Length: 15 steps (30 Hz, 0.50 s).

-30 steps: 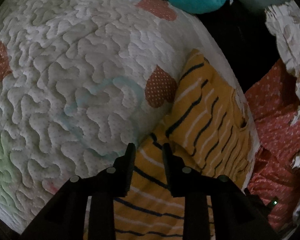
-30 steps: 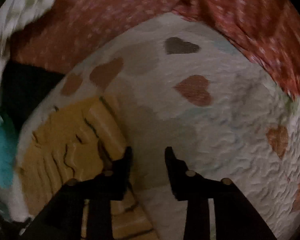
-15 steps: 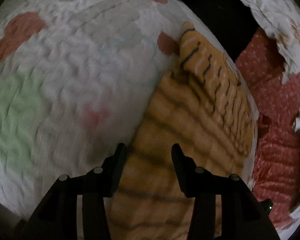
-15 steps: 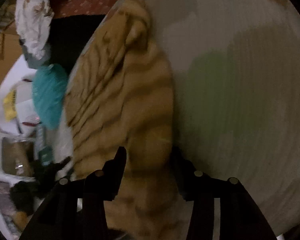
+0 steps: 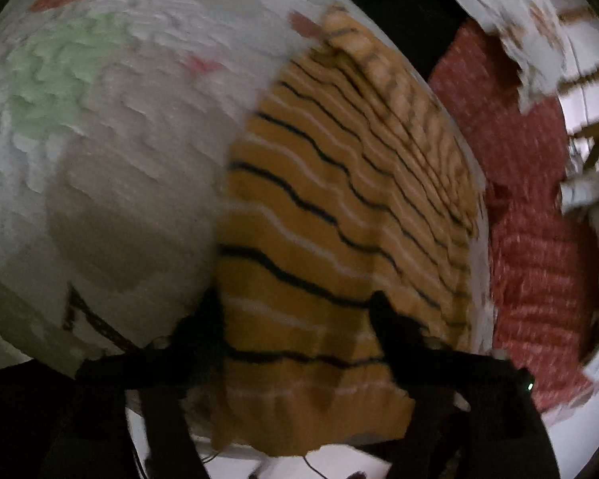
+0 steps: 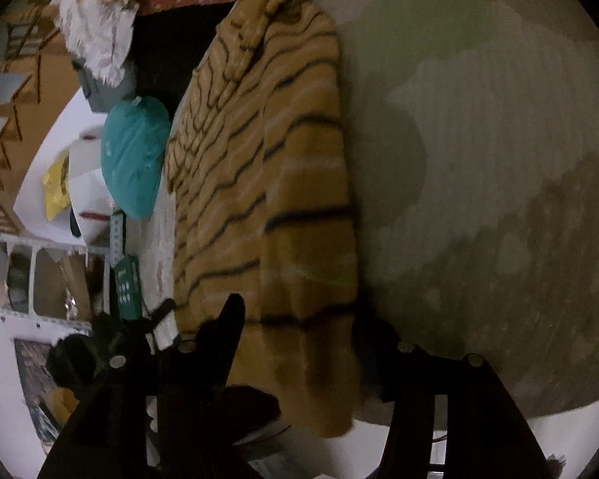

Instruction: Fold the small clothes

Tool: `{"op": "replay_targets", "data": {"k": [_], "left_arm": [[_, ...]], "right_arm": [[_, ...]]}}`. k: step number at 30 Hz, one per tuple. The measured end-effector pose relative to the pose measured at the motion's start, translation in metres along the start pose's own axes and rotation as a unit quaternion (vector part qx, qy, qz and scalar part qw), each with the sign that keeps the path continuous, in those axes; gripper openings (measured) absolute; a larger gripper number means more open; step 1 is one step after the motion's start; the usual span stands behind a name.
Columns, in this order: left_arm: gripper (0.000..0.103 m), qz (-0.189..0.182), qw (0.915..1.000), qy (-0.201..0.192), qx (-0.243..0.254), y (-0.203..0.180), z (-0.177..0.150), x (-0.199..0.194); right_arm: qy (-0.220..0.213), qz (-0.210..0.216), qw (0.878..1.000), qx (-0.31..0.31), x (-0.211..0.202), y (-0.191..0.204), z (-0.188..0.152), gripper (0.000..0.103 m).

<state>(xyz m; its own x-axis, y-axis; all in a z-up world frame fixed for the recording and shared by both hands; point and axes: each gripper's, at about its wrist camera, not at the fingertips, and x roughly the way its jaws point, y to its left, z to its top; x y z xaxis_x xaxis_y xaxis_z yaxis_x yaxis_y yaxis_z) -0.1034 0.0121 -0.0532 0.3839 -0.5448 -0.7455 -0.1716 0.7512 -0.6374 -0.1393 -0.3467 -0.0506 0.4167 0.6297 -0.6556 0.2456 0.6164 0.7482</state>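
Note:
A small yellow-orange garment with black and white stripes (image 5: 319, 215) lies folded on the white quilted bed cover (image 5: 119, 139), its near hem hanging over the bed edge. It also shows in the right wrist view (image 6: 275, 183). My left gripper (image 5: 297, 311) is open, with its two fingers on either side of the garment's near end. My right gripper (image 6: 299, 319) is open too, its fingers spread around the garment's near hem. Neither gripper pinches cloth.
A red dotted cloth (image 5: 531, 207) and a white patterned cloth (image 5: 511, 12) lie right of the garment. A teal bag (image 6: 135, 151), a yellow item (image 6: 56, 187) and shelving (image 6: 40, 263) stand beyond the bed edge. The quilt (image 6: 479, 159) stretches right.
Both grippers have pulled back towards the bed's near edge and opened wider. The right view has swung round so that the striped garment runs lengthwise in front of it.

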Motion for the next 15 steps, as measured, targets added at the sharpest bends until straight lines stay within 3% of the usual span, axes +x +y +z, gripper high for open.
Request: {"op": "replay_targets", "data": {"k": [1, 4, 6, 7, 8, 9, 12, 15], "left_arm": [[0.087, 0.003, 0.9999, 0.002, 0.009, -0.004, -0.005, 0.002], [0.086, 0.041, 0.9983, 0.014, 0.039, -0.016, -0.014, 0.009], [0.054, 0.079, 0.9954, 0.016, 0.051, -0.02, -0.019, 0.008], [0.027, 0.11, 0.9921, 0.02, 0.056, -0.022, -0.021, 0.008], [0.009, 0.112, 0.9921, 0.026, 0.051, -0.019, -0.021, 0.006], [0.009, 0.082, 0.9956, 0.041, 0.017, -0.012, -0.016, 0.003], [0.009, 0.064, 0.9969, 0.034, -0.029, -0.003, -0.008, -0.014], [0.009, 0.054, 0.9978, 0.024, -0.03, -0.011, -0.009, -0.031]], "right_arm": [[-0.004, -0.006, 1.0, -0.008, -0.001, 0.001, -0.004, 0.058], [-0.012, -0.04, 0.998, -0.05, 0.005, 0.015, -0.012, 0.059], [-0.002, -0.072, 0.993, -0.088, 0.01, 0.026, -0.016, 0.047], [0.009, -0.083, 0.992, -0.098, 0.014, 0.03, -0.017, 0.019], [0.025, -0.083, 0.992, -0.096, 0.017, 0.03, -0.016, 0.016], [0.025, -0.078, 0.993, -0.086, 0.016, 0.03, -0.013, 0.015], [0.017, -0.051, 0.996, -0.067, 0.001, 0.029, -0.008, 0.012], [0.01, -0.038, 0.996, -0.079, -0.019, 0.037, -0.011, 0.011]]}}
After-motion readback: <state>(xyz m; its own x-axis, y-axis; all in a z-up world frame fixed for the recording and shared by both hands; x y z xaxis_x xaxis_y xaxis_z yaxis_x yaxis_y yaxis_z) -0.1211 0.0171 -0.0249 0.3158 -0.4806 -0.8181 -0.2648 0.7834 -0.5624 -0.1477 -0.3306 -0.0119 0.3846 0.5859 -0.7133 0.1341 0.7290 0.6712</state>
